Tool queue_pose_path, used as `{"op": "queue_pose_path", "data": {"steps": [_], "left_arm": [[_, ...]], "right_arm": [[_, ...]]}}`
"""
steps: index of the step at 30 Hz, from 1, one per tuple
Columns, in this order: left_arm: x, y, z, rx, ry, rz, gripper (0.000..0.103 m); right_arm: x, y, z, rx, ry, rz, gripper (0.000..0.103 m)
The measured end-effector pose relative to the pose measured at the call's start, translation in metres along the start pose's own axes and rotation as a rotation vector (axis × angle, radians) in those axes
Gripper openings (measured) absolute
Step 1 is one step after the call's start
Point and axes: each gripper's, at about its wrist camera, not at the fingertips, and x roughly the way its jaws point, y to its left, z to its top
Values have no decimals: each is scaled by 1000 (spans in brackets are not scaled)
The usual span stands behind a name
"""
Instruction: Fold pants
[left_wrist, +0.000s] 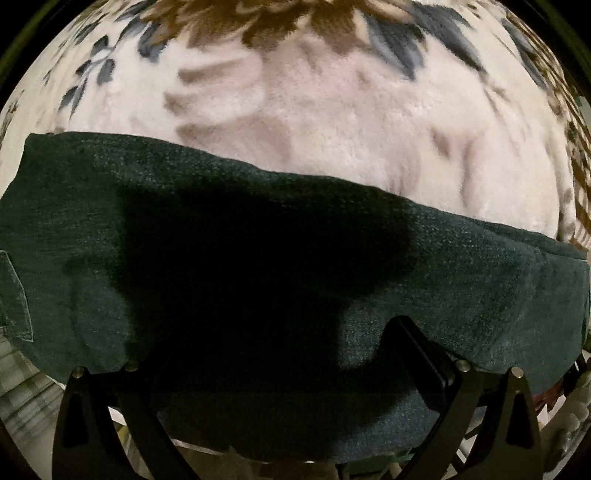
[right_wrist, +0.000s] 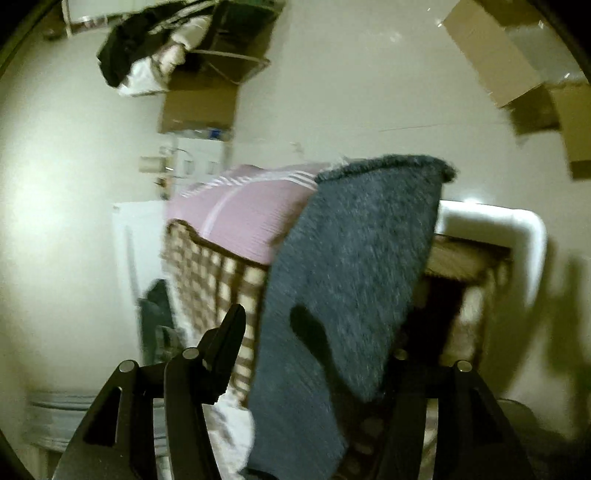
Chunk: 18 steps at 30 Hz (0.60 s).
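Observation:
The dark blue-green denim pants (left_wrist: 461, 266) lie in a wide folded band across a cream floral blanket (left_wrist: 332, 129) in the left wrist view. My left gripper (left_wrist: 280, 354) is low over the pants; its right finger (left_wrist: 421, 350) rests on the cloth, and its left finger is lost in shadow. In the right wrist view a strip of the denim pants (right_wrist: 351, 277) hangs up between the fingers of my right gripper (right_wrist: 314, 332). Its left finger (right_wrist: 225, 343) shows beside the cloth; the right finger is hidden behind it.
In the right wrist view a pink striped cloth (right_wrist: 240, 210) lies on a brown checked cover (right_wrist: 210, 280), with a white frame (right_wrist: 517, 229) behind. Cardboard boxes (right_wrist: 509, 62) and a heap of clothes (right_wrist: 147, 48) lie on the pale floor.

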Motion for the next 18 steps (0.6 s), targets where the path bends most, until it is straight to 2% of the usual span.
{"op": "queue_pose_path", "data": {"steps": [1, 2, 4, 5, 6, 7, 10, 13, 18], "left_arm": [[-7, 20, 5, -1, -4, 3, 103], [-12, 28, -5, -6, -3, 7, 103], [-11, 28, -10, -18, -4, 16, 103], [-5, 26, -6, -18, -4, 20, 103], [-6, 25, -7, -15, -4, 24, 103], [-7, 23, -7, -12, -6, 28, 103], [-7, 17, -12, 18, -40, 46, 103], [-3, 13, -11, 17, -58, 45, 103], [-5, 14, -17, 29, -64, 38, 103]], "right_arm": [[2, -4, 1, 8, -8, 26, 60], [4, -5, 2, 11, -15, 42, 60], [8, 1, 2, -19, -21, 47, 59], [8, 4, 0, -43, -21, 45, 46], [11, 6, -1, -55, -9, 43, 15], [14, 10, -3, -67, -1, 42, 11], [24, 25, -4, -144, 10, -10, 11], [37, 21, 2, -138, 33, -87, 11], [34, 40, -5, -186, 18, -126, 9]]}}
